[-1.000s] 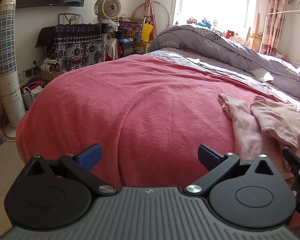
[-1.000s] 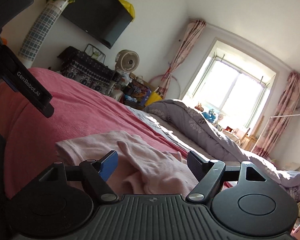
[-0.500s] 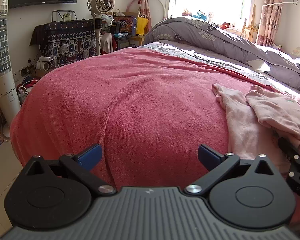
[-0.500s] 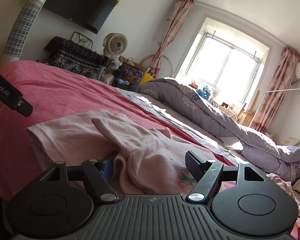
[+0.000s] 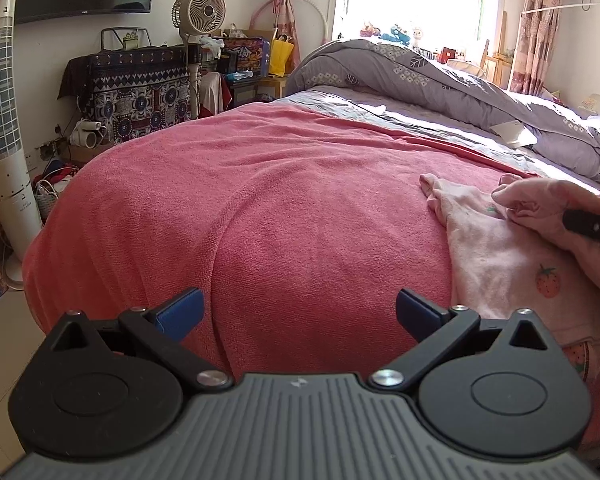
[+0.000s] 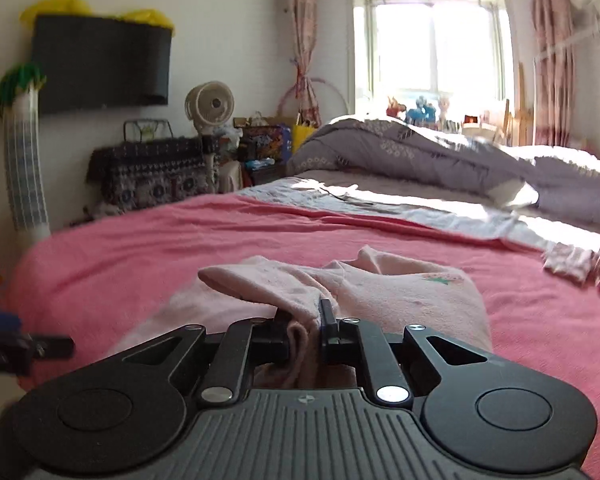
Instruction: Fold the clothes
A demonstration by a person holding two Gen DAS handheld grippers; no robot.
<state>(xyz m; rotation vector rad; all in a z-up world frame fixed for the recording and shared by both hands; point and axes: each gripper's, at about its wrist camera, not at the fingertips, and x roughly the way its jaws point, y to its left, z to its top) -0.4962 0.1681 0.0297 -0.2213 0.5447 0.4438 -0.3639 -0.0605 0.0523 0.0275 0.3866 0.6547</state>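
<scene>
A pale pink garment [image 5: 512, 248] printed with red strawberries is lying on a coral-pink blanket [image 5: 280, 208]. A grey duvet [image 5: 420, 76] is showing a small white leaf-and-flower print. Blue pads [image 5: 180, 312] are tipping black gripper fingers. A dark cloth [image 5: 140, 84] is displaying blue-and-white medallions beside a beige fan [image 5: 199, 10].
</scene>
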